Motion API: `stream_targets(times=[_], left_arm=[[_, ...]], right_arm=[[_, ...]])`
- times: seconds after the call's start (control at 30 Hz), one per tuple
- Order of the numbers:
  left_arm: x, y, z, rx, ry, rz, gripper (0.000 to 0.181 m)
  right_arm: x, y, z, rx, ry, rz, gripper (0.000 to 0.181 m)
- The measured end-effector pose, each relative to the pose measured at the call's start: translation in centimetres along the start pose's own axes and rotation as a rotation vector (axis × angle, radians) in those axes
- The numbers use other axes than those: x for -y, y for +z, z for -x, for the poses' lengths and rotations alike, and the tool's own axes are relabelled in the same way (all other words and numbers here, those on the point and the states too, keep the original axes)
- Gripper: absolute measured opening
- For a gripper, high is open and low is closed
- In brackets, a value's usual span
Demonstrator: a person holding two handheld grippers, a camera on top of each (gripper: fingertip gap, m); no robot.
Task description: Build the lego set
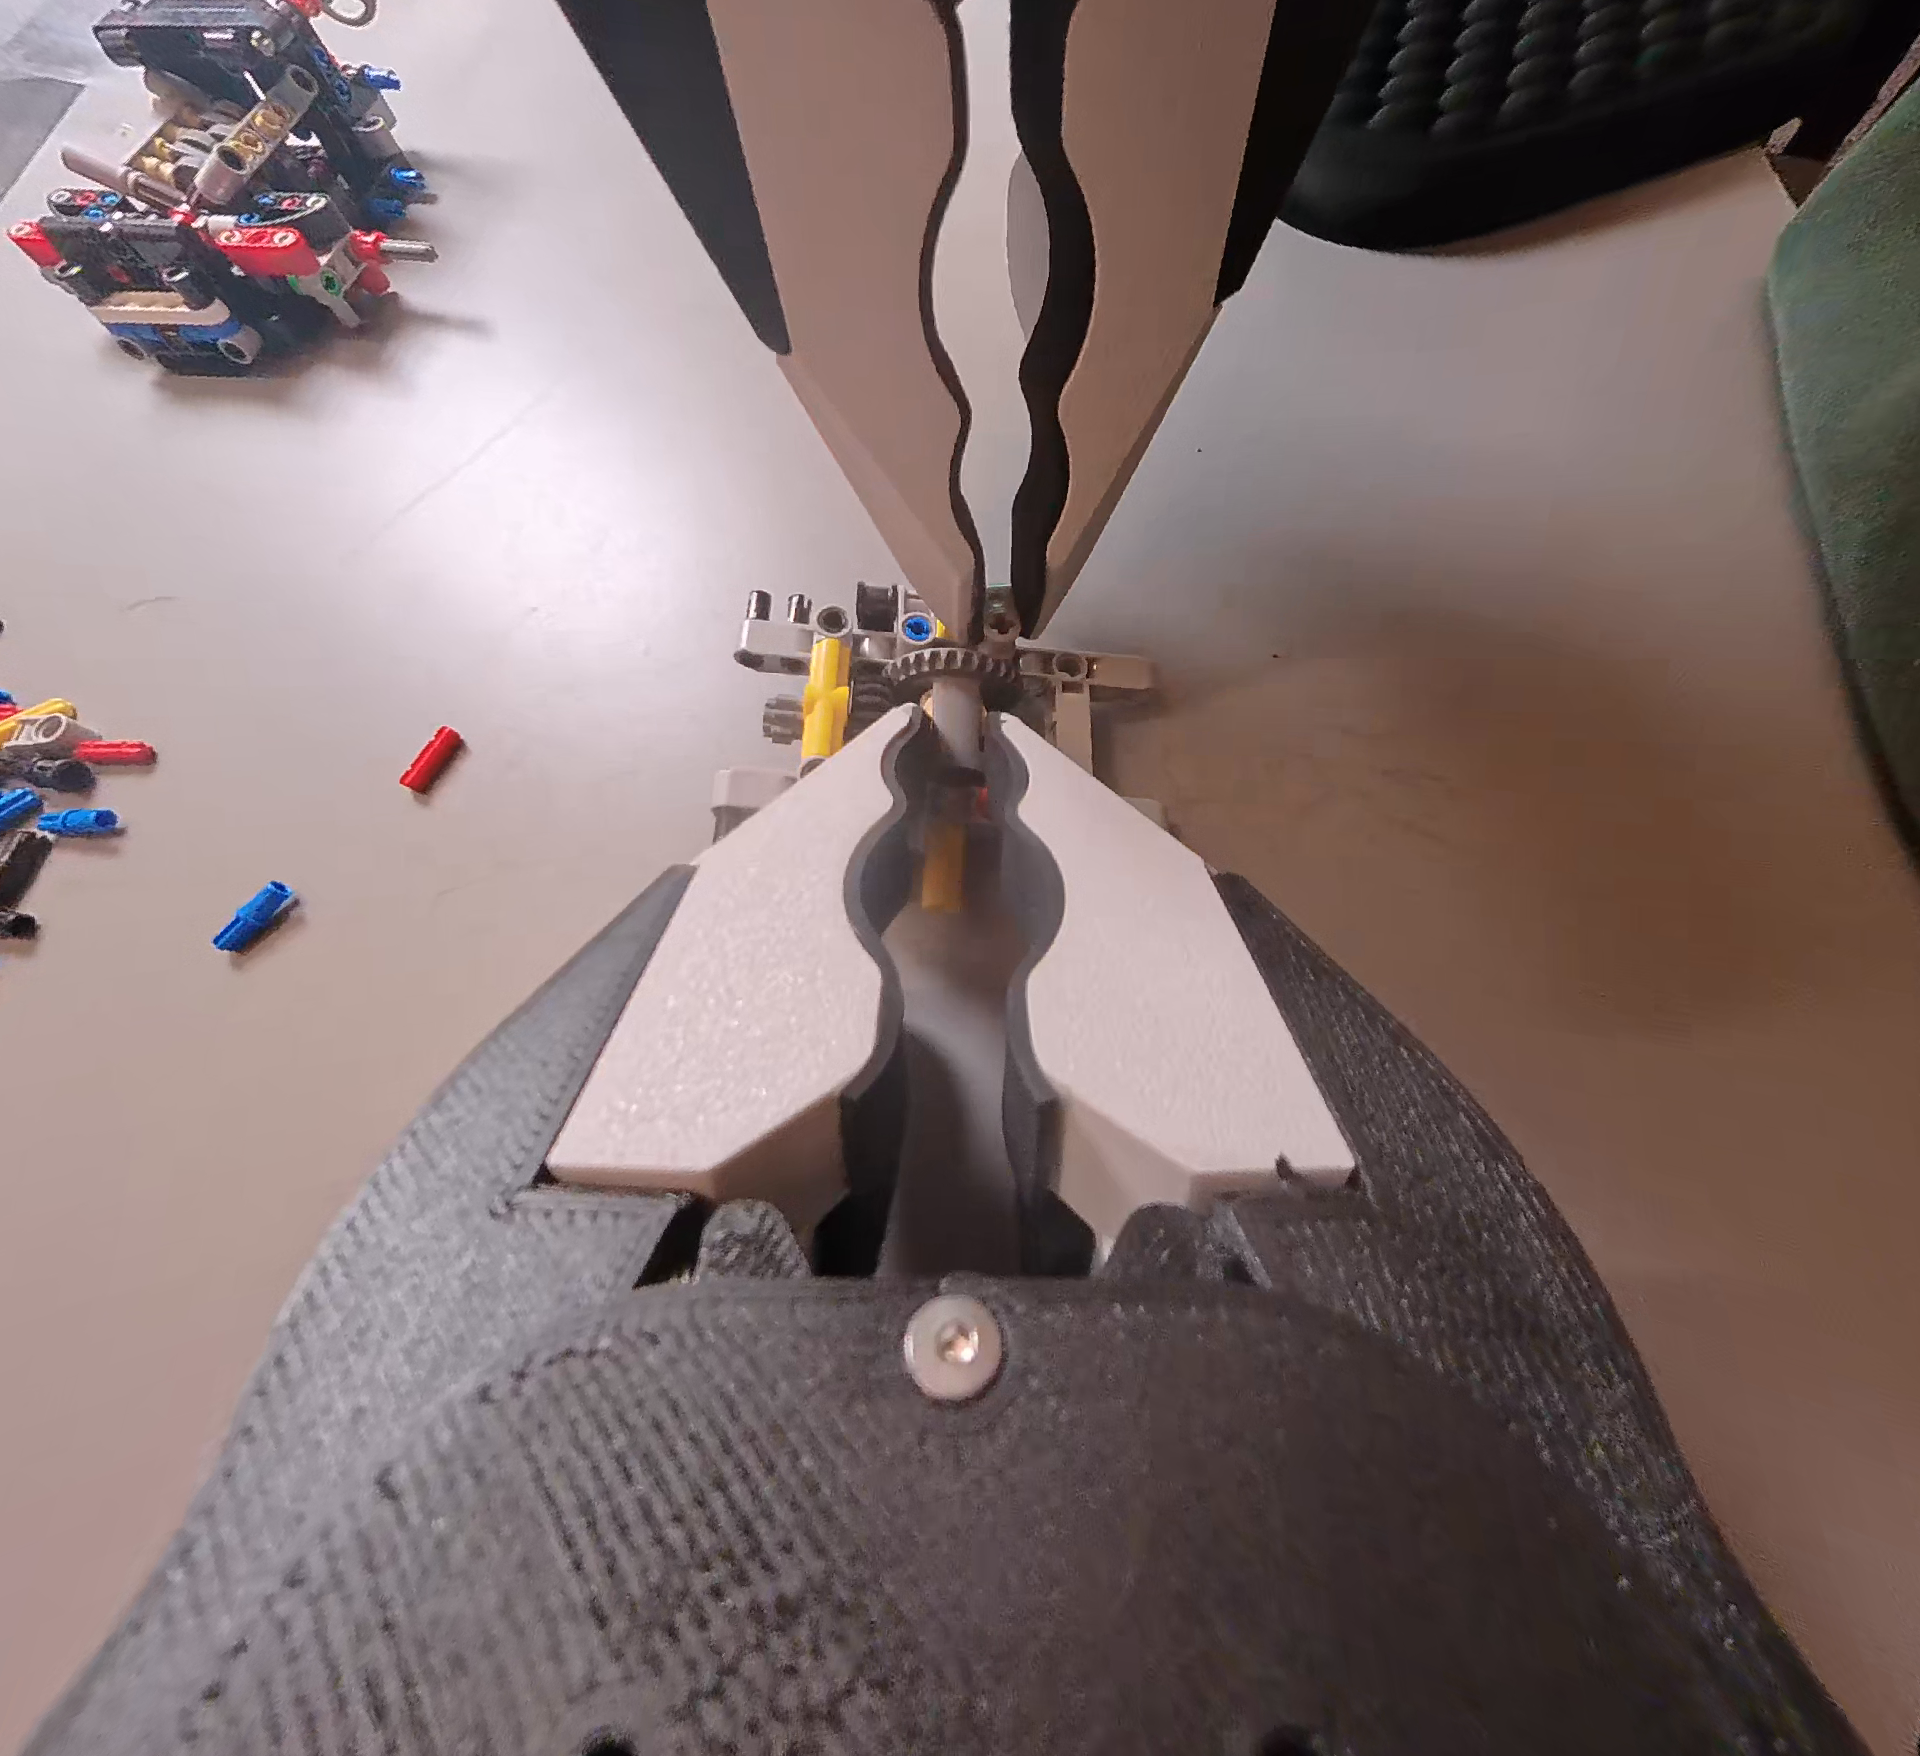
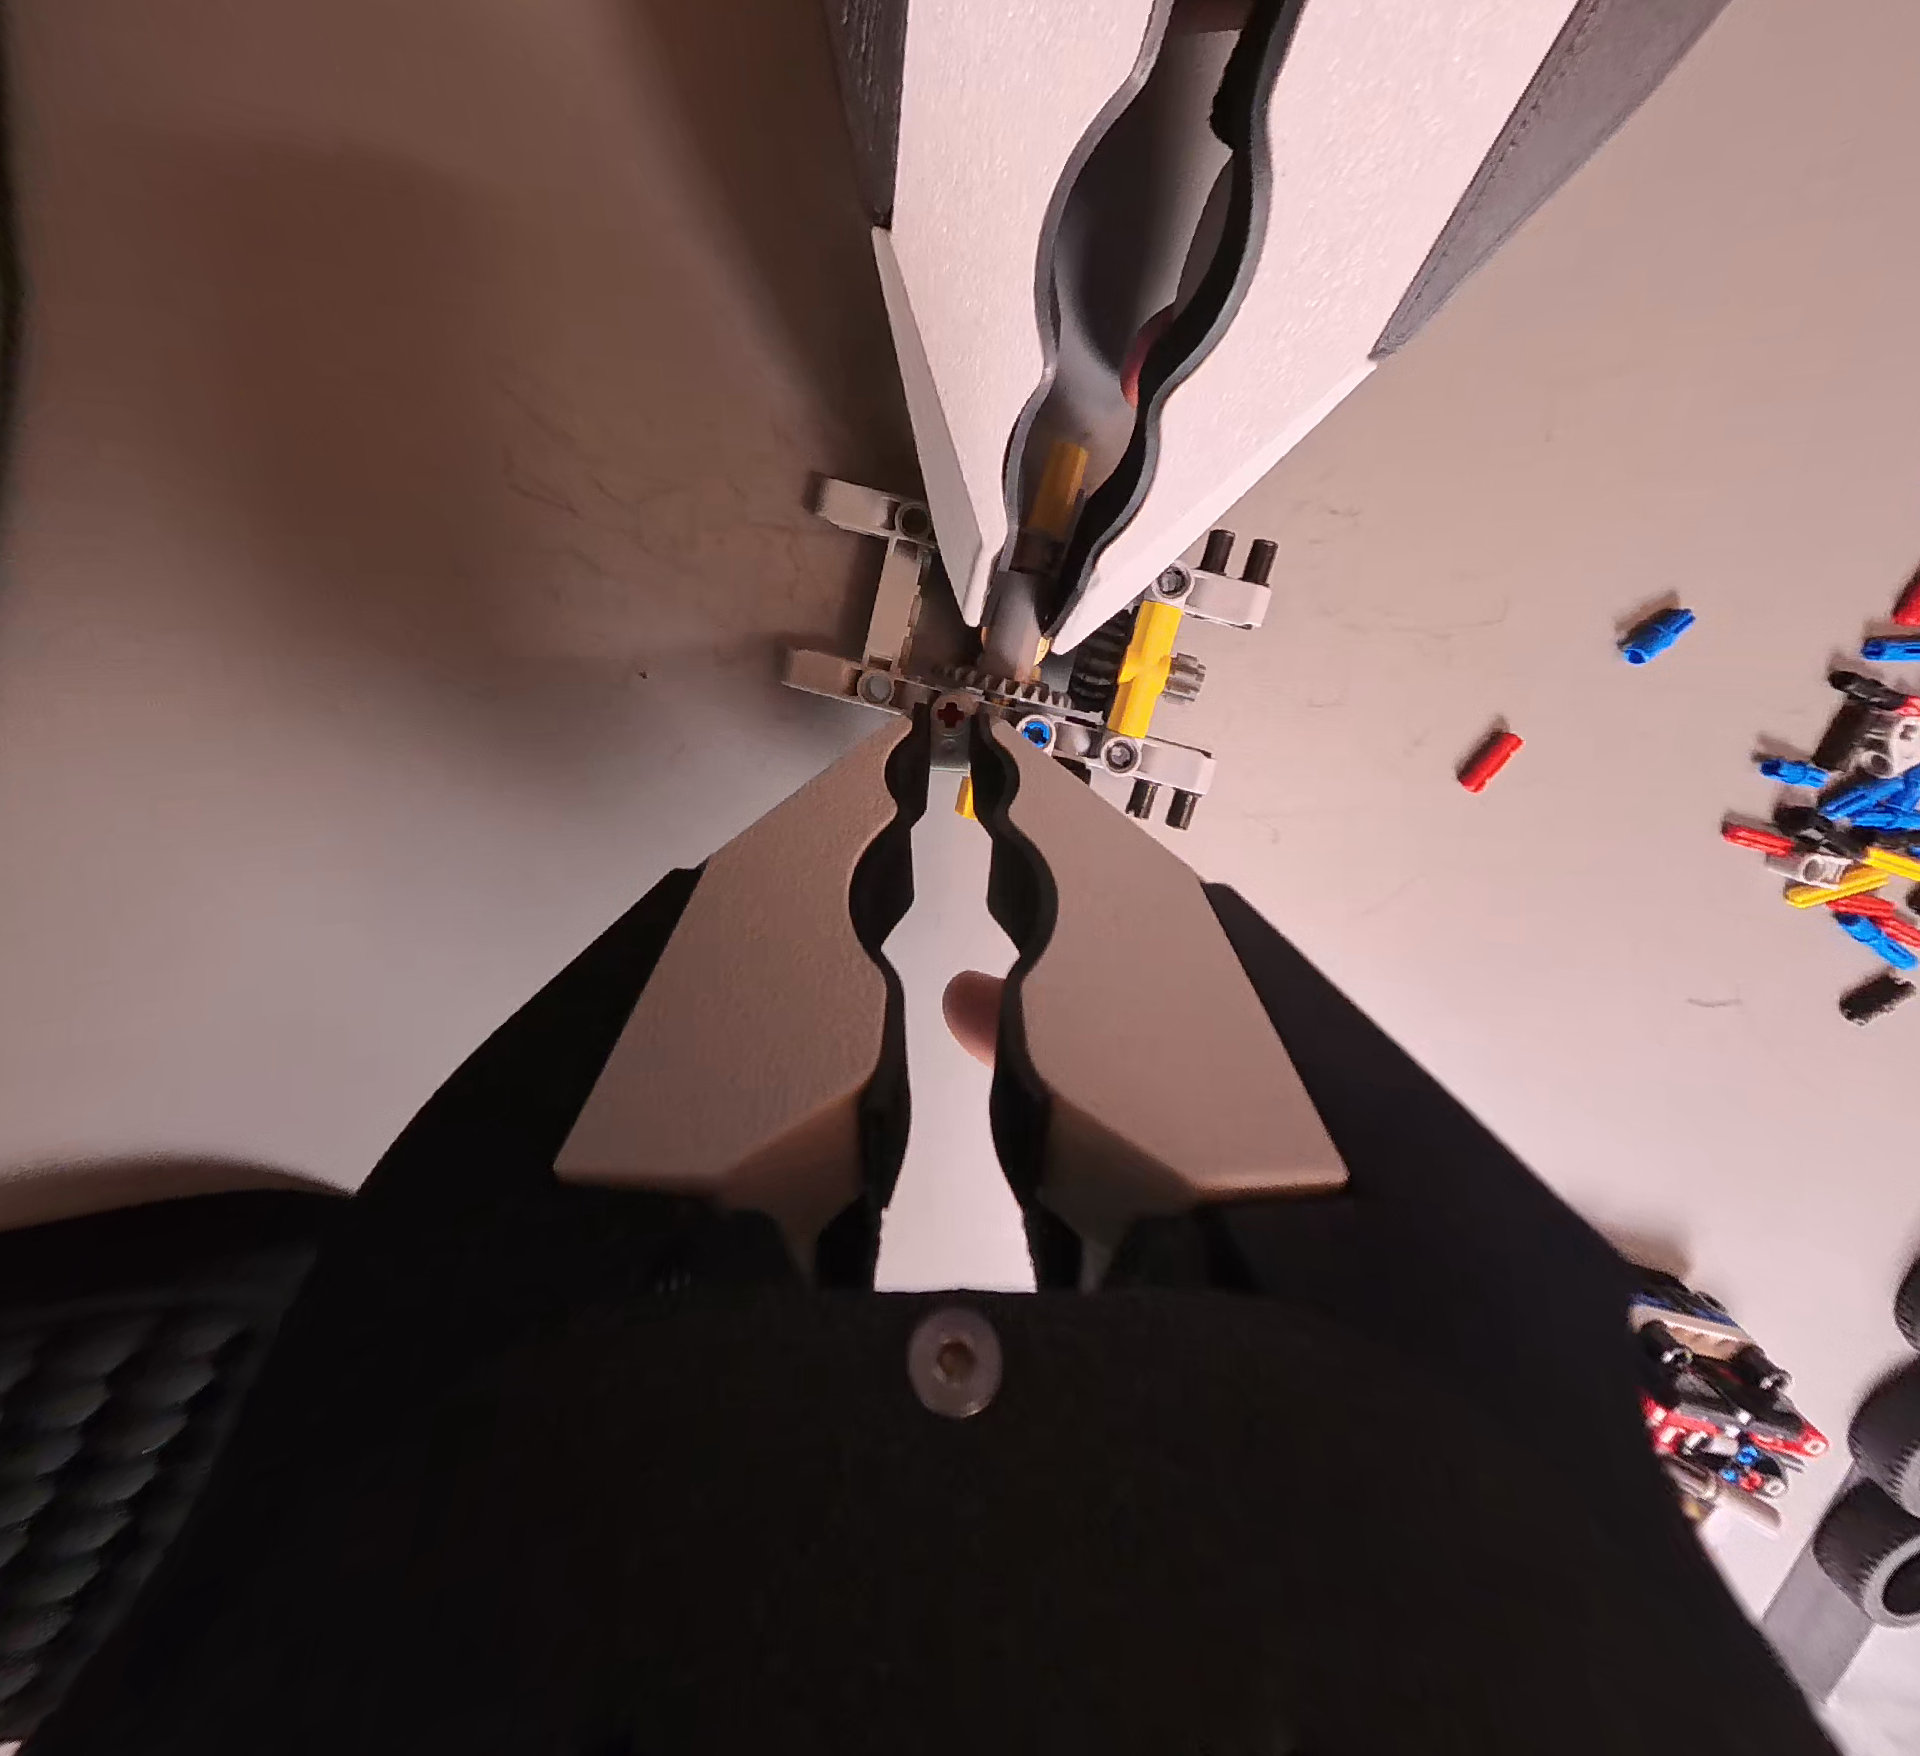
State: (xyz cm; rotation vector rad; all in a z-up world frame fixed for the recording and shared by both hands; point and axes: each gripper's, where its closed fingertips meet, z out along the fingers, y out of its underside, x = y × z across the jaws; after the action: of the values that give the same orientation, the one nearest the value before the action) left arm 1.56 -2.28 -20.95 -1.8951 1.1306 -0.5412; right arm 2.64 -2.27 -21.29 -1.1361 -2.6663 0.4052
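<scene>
Now the gear assembly (image 1: 940, 683) lies on the bench (image 1: 1455, 771) between both my tools. My left fingers (image 1: 958, 719) are clamped on its grey axle tube (image 1: 954, 714) to steady it, and my right fingers (image 2: 948, 738) pinch the small grey connector (image 2: 950, 719) beside the gear (image 2: 1003, 680).

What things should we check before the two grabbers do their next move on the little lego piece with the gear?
1. Left gripper shut on the grey shaft: ok.
2. Right gripper pinching the small grey connector beside the gear: ok.
3. Grey frame resting flat on the table: ok.
4. Shaft fully seated in the gear: cannot tell, the fingertips hide it.
5. Loose red pin and blue pin lying apart from the grippers: ok.
</scene>
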Motion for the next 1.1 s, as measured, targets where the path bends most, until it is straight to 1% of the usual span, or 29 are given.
stream_targets(times=[0.27,0.63,0.93,1.0,1.1], left_arm=[[-0.08,-0.1,-0.04,0.005,-0.01,-0.001,0.008],[-0.03,-0.1,-0.17,-0.004,-0.018,-0.01,0.008],[0.01,-0.2,-0.13,-0.007,-0.024,-0.017,0.008],[-0.09,-0.24,-0.09,-0.003,-0.023,-0.012,0.008],[-0.21,-0.3,-0.04,0.001,-0.027,-0.008,0.008]], right_arm=[[0.05,0.13,-0.01,0.027,0.011,0.033,0.006],[-0.09,0.26,0.12,0.07,-0.022,0.098,0.006],[-0.12,0.4,0.04,0.075,-0.035,0.152,0.006],[0.01,0.33,-0.01,0.056,-0.052,0.133,0.006],[0.32,0.25,-0.13,0.008,-0.039,0.036,0.006]])
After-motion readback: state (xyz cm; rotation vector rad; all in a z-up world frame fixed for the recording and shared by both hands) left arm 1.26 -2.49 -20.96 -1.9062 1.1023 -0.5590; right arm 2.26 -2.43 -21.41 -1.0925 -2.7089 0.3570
